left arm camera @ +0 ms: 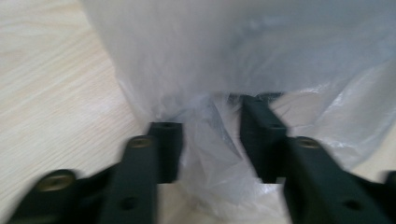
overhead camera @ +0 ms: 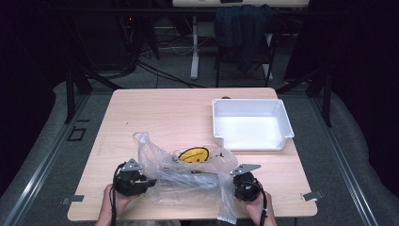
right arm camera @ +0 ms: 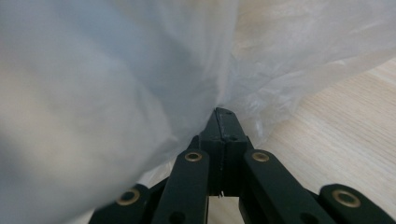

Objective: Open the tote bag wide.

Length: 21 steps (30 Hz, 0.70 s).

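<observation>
Bag: a clear plastic bag (overhead camera: 188, 176) lay crumpled on the tabletop (overhead camera: 155, 113), at the edge nearest the person and nearer to them than the white bin (overhead camera: 251, 123).
Inside the bag: a yellow round thing (overhead camera: 194, 155) with black marks showed through the plastic, on the side of the bag nearest the white bin. A long dark thing (overhead camera: 188, 178) lay in the bag too. I could not tell what either one was.
Left gripper: the left gripper (overhead camera: 148, 181) was at the left end of the bag, held in a hand (overhead camera: 115, 203). In the left gripper view, its jaws stood apart, with bunched plastic (left arm camera: 210, 154) sitting between them. They were not squeezing it.
Right gripper: the right gripper (overhead camera: 234, 181) was at the right end of the bag, held in the other hand (overhead camera: 258, 205). In the right gripper view, its jaws were pressed tight together on a fold of the bag (right arm camera: 219, 100).
White bin: it sat on the far right part of the tabletop, well apart from the bag.
Bag corner: one loose piece of plastic (overhead camera: 227, 212) hung toward the person, just beside the right gripper.
</observation>
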### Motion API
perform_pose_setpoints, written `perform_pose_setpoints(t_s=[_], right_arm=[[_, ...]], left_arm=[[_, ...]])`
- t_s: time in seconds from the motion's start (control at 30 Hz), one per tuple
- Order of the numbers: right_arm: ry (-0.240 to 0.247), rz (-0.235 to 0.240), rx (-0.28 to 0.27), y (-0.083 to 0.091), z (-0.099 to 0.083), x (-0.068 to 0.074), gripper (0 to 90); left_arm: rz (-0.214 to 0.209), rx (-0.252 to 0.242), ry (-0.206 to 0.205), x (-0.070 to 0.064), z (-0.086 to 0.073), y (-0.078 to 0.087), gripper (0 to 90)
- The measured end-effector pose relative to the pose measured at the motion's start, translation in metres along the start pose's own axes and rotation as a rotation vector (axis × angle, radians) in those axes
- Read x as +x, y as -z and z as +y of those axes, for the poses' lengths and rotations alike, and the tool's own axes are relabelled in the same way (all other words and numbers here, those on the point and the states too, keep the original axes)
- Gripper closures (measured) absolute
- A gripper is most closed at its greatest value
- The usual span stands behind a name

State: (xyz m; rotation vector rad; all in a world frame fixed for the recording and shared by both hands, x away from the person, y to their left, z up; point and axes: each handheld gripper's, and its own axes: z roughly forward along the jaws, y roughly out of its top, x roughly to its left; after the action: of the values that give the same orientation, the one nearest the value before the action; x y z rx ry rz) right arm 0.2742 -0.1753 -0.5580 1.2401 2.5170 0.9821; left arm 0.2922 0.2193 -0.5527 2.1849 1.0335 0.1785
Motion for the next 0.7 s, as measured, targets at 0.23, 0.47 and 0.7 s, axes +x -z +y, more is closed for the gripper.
perform_pose_setpoints(t_s=[0.23,0.47,0.7], right_arm=[[0.005,-0.014,-0.027,0.008,0.000,0.003,90.0],[0.021,-0.025,-0.023,0.009,0.001,0.005,90.0],[0.018,-0.043,-0.022,0.013,-0.002,0.002,90.0]], left_arm=[[-0.031,-0.163,0.054,-0.008,0.011,0.051,28.8],[-0.033,-0.146,0.037,-0.013,0.023,0.025,48.8],[-0.057,-0.051,0.005,-0.016,0.006,0.000,87.3]])
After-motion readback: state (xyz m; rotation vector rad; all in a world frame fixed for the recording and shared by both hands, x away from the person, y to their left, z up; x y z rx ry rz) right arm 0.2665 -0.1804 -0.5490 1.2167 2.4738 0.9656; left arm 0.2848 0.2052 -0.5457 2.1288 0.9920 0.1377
